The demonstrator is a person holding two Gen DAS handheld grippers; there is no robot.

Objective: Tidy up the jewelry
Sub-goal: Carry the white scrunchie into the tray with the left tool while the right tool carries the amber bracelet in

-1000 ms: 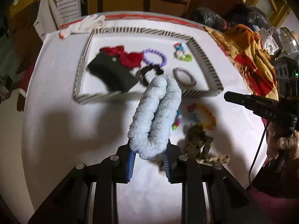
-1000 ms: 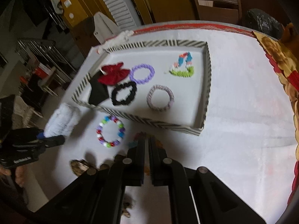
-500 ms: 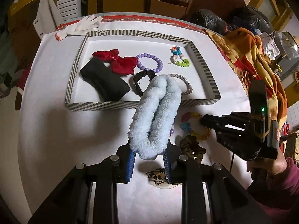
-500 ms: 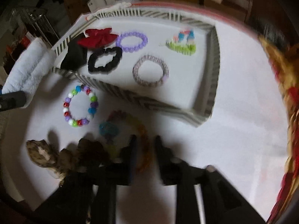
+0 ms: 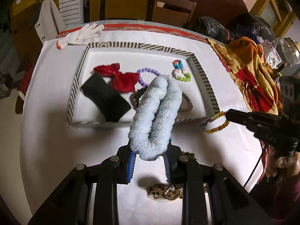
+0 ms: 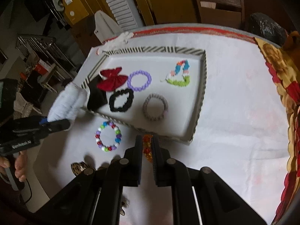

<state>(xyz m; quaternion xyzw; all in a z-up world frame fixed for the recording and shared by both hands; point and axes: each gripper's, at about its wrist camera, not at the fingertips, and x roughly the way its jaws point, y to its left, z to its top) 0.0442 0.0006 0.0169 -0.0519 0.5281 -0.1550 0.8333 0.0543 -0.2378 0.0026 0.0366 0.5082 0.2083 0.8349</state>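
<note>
Carrying two pieces toward the striped tray at once. Left gripper clamping the pale blue fluffy band, jaws partly closed on its lower bend, the loop standing up over the tray's near wall. Right gripper squeezing the orange bead bracelet between nearly shut jaws, its loop dangling off the tips just outside the tray's near right corner in the left view.

Already lying in the tray: red bow, purple bracelet, black scrunchie, grey bracelet, a black band and a colourful woven piece. Waiting on the white cloth: multicolour bead bracelet and leopard scrunchie.

Risks from here, judging by the layout:
- Dropping the fluffy band onto the bow or black scrunchie, since little bare floor shows at that end; burying smaller pieces.
- Catching the dangling bracelet on the tray wall while crossing it, tugging it from the thin pinch or nudging the tray.
- Snapping or scattering beads if squeezed harder.
- Bumping the two grippers together while converging on the same near wall.
- Releasing too high, letting the bracelet bounce out.
</note>
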